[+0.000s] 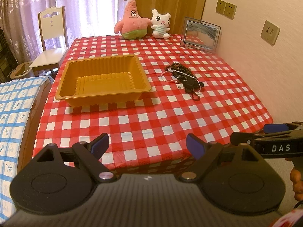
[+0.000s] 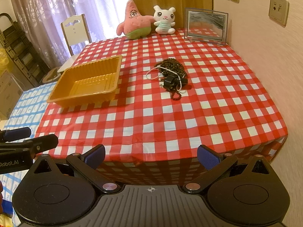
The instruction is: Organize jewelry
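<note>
A tangled pile of jewelry (image 1: pixel 182 76) lies on the red-checked tablecloth (image 1: pixel 151 117): dark bead strings, a white bead cord and a black piece. It also shows in the right wrist view (image 2: pixel 171 77). An empty golden plastic tray (image 1: pixel 103 80) stands to its left, also seen in the right wrist view (image 2: pixel 87 81). My left gripper (image 1: pixel 147 145) is open and empty at the table's near edge. My right gripper (image 2: pixel 151 157) is open and empty beside it, at the same edge. Both are far from the pile.
A pink star plush (image 1: pixel 132 20), a white bunny plush (image 1: pixel 161 24) and a glass picture frame (image 1: pixel 201 35) stand at the table's far edge. A wall (image 1: pixel 265 66) runs along the right side. A white chair (image 1: pixel 51 43) and a blue-patterned cloth surface (image 1: pixel 13 117) are on the left.
</note>
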Action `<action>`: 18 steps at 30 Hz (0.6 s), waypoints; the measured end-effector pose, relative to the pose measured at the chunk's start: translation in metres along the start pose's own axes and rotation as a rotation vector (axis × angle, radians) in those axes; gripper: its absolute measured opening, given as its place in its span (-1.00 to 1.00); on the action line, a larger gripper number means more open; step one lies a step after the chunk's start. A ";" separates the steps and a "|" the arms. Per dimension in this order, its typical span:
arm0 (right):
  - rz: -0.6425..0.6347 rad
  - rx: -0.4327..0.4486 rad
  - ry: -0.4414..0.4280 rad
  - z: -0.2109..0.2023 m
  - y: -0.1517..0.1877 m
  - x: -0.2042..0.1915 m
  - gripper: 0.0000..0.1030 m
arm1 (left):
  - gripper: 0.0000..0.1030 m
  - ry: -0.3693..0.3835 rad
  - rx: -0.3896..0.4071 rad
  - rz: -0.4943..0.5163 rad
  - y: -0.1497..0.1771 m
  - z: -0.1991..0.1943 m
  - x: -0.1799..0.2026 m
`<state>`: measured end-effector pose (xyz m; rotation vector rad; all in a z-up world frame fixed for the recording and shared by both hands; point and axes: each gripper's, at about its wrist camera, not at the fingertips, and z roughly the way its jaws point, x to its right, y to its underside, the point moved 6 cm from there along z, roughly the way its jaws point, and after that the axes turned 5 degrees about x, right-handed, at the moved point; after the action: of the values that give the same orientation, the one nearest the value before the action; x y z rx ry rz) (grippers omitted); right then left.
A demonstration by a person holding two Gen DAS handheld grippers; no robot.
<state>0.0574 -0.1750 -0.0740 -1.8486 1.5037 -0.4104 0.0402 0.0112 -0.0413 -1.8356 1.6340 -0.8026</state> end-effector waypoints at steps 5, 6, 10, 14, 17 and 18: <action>-0.002 0.001 0.000 0.001 0.000 -0.001 1.00 | 0.69 -0.002 0.001 0.000 0.000 0.000 0.001; -0.002 0.001 -0.001 0.001 -0.001 -0.001 1.00 | 0.70 -0.001 0.002 0.000 0.000 0.000 0.001; -0.001 0.003 0.000 0.002 0.000 -0.001 1.00 | 0.70 -0.001 0.002 0.000 0.000 0.000 0.001; -0.002 0.004 0.000 0.002 -0.001 -0.001 1.00 | 0.70 -0.001 0.002 0.000 0.001 0.000 0.001; -0.002 0.003 0.000 0.002 -0.003 -0.002 1.00 | 0.69 -0.001 0.003 0.000 0.001 0.000 0.001; -0.002 0.004 0.000 0.003 -0.002 -0.002 1.00 | 0.69 -0.001 0.003 0.000 0.001 0.000 0.001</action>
<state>0.0604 -0.1725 -0.0740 -1.8470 1.5005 -0.4142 0.0396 0.0098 -0.0416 -1.8338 1.6311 -0.8032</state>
